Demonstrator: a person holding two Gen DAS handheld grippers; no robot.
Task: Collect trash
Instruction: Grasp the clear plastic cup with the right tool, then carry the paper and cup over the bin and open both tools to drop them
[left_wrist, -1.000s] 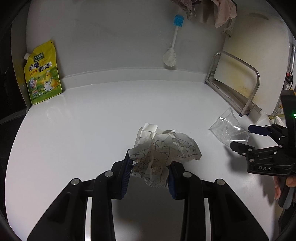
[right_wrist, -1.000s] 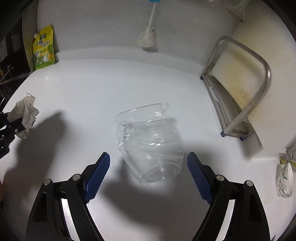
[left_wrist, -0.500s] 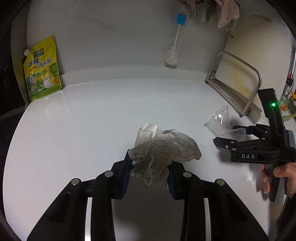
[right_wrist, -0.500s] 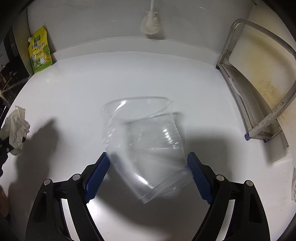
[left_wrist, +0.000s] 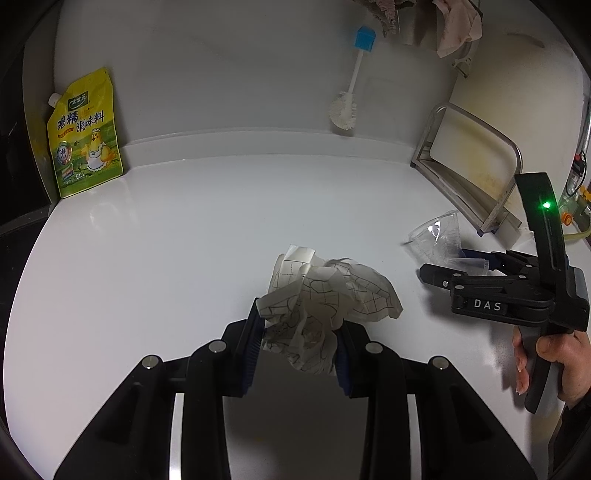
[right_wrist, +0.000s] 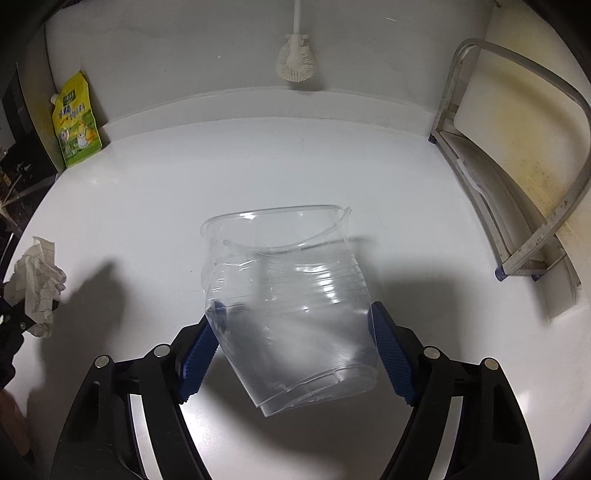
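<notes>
Clear plastic cup (right_wrist: 291, 306): crushed, lying on its side on white counter (right_wrist: 258, 166), mouth away from cam, base toward it. Sits between the R pads.
R gripper (right_wrist: 295, 347): jaws have just been closing in on cup; blue pads at both flanks, L pad seen thru the wall, R pad at the edge. Contact looks light, can't confirm a firm squeeze. Grabbing across the ribbed body prob. because the rim is bent & weak.
Person's hand (left_wrist: 554, 354): wrapped round R gripper's handle, angled down at cup.
Paper wad (left_wrist: 325, 295): crumpled, grid-printed; clamped in L gripper (left_wrist: 299, 332), jaws narrowed onto it, wad bulging above pads. Parked off to the side, likely so R has room.
Task status: one piece secured, cup about to be. No bin in view.
Yellow pouch (left_wrist: 85, 136): leaning at backsplash, far L, not trash by the look.
Brush (left_wrist: 347, 107) & rack (right_wrist: 517, 184): at wall, clear of the work.
Risk: thin cup may buckle or squirt out if squeezed hard.
</notes>
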